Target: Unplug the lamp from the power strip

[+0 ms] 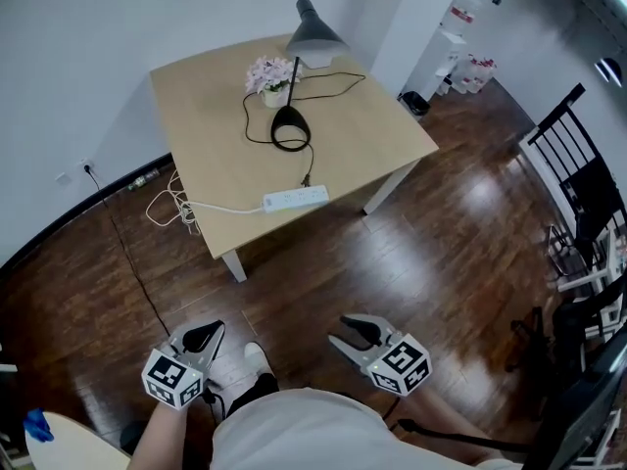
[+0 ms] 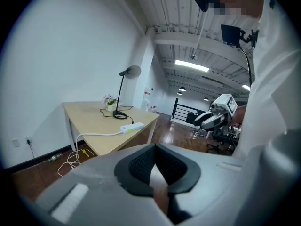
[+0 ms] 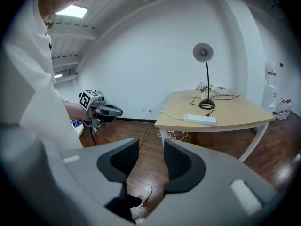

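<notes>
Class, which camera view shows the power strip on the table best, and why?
The head view: it looks down on the power strip, showing its top, the lamp's black cord reaching it and its white lead. Both gripper views show it only side-on, small, at the table edge.
</notes>
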The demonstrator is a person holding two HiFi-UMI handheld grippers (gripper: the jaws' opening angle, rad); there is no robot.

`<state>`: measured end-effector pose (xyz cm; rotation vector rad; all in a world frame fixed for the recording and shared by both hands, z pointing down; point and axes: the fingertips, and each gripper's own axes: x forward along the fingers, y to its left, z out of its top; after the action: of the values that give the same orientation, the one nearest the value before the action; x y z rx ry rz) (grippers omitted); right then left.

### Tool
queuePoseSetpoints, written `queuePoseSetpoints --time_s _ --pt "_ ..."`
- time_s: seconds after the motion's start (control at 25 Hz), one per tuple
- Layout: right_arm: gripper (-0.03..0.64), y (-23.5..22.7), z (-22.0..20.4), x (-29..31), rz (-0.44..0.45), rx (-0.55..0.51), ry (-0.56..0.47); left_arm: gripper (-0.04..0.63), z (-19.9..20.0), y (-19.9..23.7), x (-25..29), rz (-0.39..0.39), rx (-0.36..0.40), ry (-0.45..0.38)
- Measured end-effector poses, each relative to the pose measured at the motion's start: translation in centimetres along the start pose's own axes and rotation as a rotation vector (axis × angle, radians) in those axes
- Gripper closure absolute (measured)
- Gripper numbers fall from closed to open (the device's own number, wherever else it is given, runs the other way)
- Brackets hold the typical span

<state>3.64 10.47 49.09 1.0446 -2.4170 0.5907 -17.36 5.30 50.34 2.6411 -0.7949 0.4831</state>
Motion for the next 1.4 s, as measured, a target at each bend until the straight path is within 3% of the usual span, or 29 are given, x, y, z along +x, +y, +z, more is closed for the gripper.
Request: queuePoseSetpoints --time_s 0.16,0.36,0.56,0.88,1.12,1.4 --pt "0.448 2.1 -1.9 -4.7 0.021 -0.032 -0.048 0.591 1.2 -4.4 -2.4 0.039 -0.010 -0.064" --pt "0.453 3.3 -4.9 -11.4 0.019 -0.062 -0.096 0.591 2.3 -10.4 -5.0 0.096 0.031 -0.103" --pt "0.453 4.5 -8.2 -16.3 0.014 -0.054 -0.104 0.591 2.4 -15.7 -6.6 0.132 0.004 -0.149" --pt "0.453 6.3 -8.0 -22.0 -0.052 -0.051 -0.201 0.591 4.9 -23.3 -6.7 0.027 0.118 -0.170" --pt "0.453 9.4 -7.0 -23.4 -0.051 -0.068 -0.239 0.591 6.2 -26.8 -7.8 -0.034 0.204 -0.206" --pt "0.453 13.4 -4.8 -22.2 -0.007 -0.093 -0.262 0.591 4.6 -27.6 -10.8 -0.050 0.194 -0.181"
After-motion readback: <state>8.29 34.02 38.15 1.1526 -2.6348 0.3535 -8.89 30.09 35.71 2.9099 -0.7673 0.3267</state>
